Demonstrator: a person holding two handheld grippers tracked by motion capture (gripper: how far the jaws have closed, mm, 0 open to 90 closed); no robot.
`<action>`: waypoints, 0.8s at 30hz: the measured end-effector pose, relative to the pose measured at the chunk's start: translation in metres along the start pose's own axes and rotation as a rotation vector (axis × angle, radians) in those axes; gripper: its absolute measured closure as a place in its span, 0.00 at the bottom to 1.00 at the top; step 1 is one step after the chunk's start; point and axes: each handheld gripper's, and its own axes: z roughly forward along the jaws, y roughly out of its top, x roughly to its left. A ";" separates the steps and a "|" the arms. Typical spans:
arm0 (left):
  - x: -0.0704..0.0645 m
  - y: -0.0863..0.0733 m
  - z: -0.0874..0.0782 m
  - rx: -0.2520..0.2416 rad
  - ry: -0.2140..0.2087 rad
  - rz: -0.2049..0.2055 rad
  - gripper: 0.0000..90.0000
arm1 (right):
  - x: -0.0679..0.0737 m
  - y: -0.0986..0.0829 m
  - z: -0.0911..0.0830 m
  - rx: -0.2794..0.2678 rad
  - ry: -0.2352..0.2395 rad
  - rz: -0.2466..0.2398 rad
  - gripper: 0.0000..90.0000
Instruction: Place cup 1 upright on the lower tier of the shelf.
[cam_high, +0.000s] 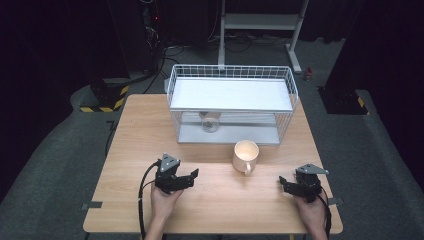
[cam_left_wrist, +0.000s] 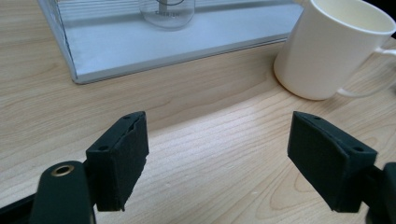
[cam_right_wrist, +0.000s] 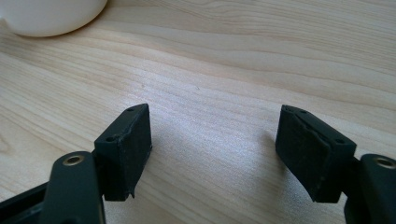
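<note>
Plainly, nothing had yet been gripped: the left claw (cam_high: 192, 174) and the right claw (cam_high: 283, 181) were both held low over the counter (cam_high: 130, 150) with their jaws spread wide and empty, bare wood being seen between the black pads in each gripper view. The cream mug (cam_high: 245, 156) stood upright on the counter between the two claws and a little beyond them, ahead and to the right of the left claw, ahead and to the left of the right claw. In the left gripper view the mug (cam_left_wrist: 329, 44) was seen past the right-hand jaw, its handle (cam_left_wrist: 369, 70) turned away to the far side from that claw.

The step in hand was judged to be a reach for the mug. It would be done best if the nearer claw were brought level with the mug's wall, the jaws kept fully apart until the body or the rim lay squarely between them, and the handle avoided unless it could be clasped cleanly; a glancing touch could tip or slide the mug.

As for containers, the mug's inside looked empty from above. Beyond both claws stood a white wire basket (cam_high: 232, 75) with a white shelf, and under that shelf a clear glass vessel (cam_high: 209, 121) was seen; its contents could not be told.
</note>
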 end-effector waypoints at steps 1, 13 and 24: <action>0.000 -0.001 0.000 0.000 0.004 0.000 0.23 | 0.000 0.000 0.000 0.000 0.000 0.000 0.30; 0.002 -0.012 0.006 0.040 0.029 0.007 0.23 | 0.000 0.000 0.000 0.000 0.000 0.000 0.30; 0.005 -0.029 0.018 0.091 0.090 0.015 0.22 | 0.000 0.000 0.000 0.001 -0.001 0.003 0.30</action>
